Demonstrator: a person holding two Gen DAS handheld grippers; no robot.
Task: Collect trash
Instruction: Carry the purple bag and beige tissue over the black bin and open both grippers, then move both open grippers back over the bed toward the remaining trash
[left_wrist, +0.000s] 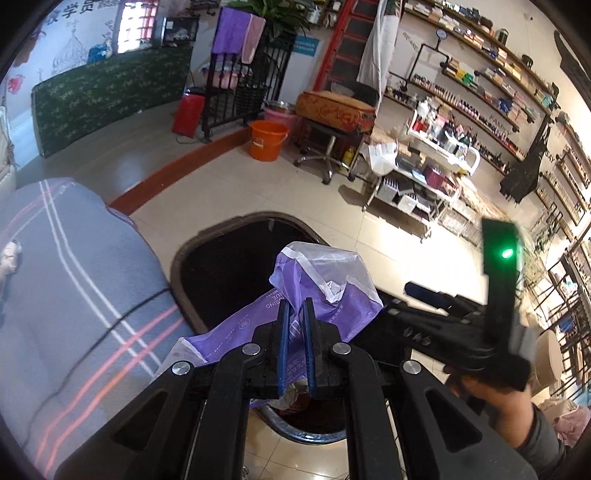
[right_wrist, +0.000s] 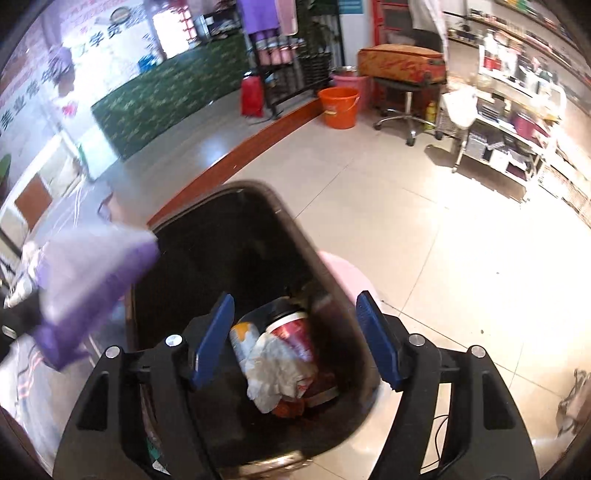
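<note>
My left gripper (left_wrist: 295, 306) is shut on a crumpled purple and clear plastic wrapper (left_wrist: 325, 280), which hangs over the dark trash bin (left_wrist: 177, 258). In the right wrist view the same wrapper (right_wrist: 92, 280) shows blurred at the left, beside the bin's rim (right_wrist: 207, 195). My right gripper (right_wrist: 294, 297) stands open above the bin with nothing between its blue pads (right_wrist: 212, 339). Inside the bin lie a red paper cup (right_wrist: 295, 332), crumpled white paper (right_wrist: 273, 373) and a can (right_wrist: 242, 339). A hand (left_wrist: 491, 391) holds the right gripper at the right of the left wrist view.
A grey striped bed cover (left_wrist: 74, 277) lies left of the bin. A pink object (right_wrist: 347, 273) sits against the bin's right side. Farther off on the tiled floor stand an orange bucket (left_wrist: 267, 140), a wheeled stool (left_wrist: 325, 147) and a white shelf cart (left_wrist: 424, 173).
</note>
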